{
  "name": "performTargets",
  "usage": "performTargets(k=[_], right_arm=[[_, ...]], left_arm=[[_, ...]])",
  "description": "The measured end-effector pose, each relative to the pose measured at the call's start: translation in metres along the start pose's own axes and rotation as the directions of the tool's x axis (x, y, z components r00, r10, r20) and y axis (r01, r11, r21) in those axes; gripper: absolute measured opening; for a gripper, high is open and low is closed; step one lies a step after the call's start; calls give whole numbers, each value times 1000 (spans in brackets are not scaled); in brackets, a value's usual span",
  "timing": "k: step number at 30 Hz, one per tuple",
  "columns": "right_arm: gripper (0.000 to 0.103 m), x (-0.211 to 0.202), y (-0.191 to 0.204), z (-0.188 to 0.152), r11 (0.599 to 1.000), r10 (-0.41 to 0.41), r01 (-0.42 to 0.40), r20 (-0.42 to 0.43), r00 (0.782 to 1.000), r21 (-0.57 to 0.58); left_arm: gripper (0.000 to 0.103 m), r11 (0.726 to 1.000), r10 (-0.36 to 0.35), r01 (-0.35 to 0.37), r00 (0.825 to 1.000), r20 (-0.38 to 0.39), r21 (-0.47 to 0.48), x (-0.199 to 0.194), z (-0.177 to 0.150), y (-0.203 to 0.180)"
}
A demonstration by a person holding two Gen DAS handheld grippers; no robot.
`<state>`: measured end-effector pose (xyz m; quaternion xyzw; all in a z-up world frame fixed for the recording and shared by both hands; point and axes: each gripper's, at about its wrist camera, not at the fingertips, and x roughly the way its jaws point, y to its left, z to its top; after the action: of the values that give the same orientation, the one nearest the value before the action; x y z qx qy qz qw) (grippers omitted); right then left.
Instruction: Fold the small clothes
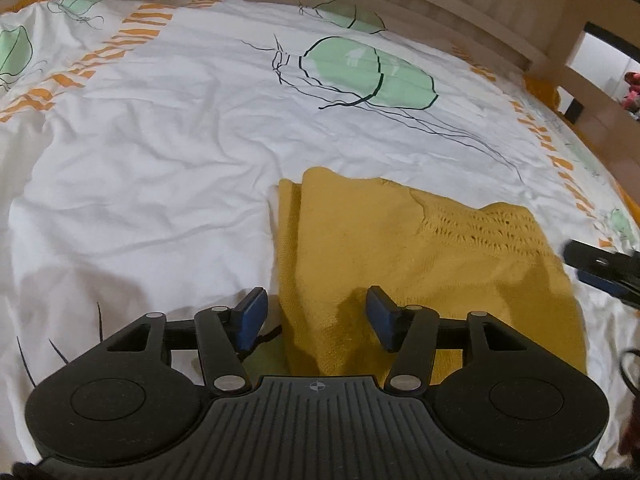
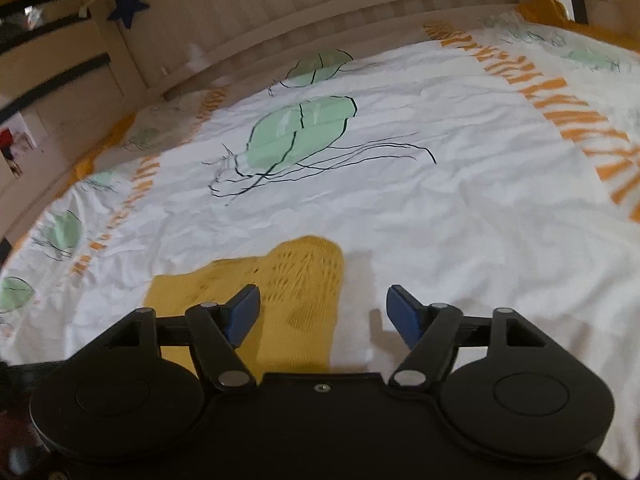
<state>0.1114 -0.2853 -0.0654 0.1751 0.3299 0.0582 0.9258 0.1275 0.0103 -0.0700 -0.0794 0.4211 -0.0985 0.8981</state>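
Observation:
A mustard-yellow knitted garment (image 1: 420, 256) lies folded flat on the white bed cover (image 1: 160, 168). My left gripper (image 1: 316, 316) is open just above the garment's near left edge, with nothing between its blue pads. The right gripper's tip (image 1: 600, 268) shows at the garment's right side in the left wrist view. In the right wrist view the garment (image 2: 280, 296) lies below and left of my right gripper (image 2: 322, 314), which is open and empty, straddling the garment's right edge.
The bed cover (image 2: 440, 200) is printed with green jellyfish (image 1: 368, 74) and orange stripes (image 2: 560, 112). A beige wooden bed rail (image 1: 480, 12) runs along the far side. A dark blue star (image 2: 128, 4) hangs on the rail.

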Motion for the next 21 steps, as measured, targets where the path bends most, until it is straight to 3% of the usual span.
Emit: performTargets(k=[4, 6, 8, 15, 21], right_arm=[[75, 39, 5, 1, 994, -85, 80, -70, 994, -70], [88, 53, 5, -3, 990, -113, 104, -92, 989, -94], [90, 57, 8, -5, 985, -136, 125, -84, 987, -116], [95, 48, 5, -3, 988, -125, 116, -88, 988, -104], [102, 36, 1, -1, 991, -119, 113, -85, 989, -71]], left_arm=[[54, 1000, 9, -9, 1000, -1, 0, 1, 1, -2], [55, 1000, 13, -13, 1000, -1, -3, 1, 1, -3], [60, 1000, 24, -24, 1000, -4, -4, 1, 2, -3], [72, 997, 73, -73, 997, -9, 6, 1, 4, -6], [99, 994, 108, -108, 994, -23, 6, 3, 4, -3]])
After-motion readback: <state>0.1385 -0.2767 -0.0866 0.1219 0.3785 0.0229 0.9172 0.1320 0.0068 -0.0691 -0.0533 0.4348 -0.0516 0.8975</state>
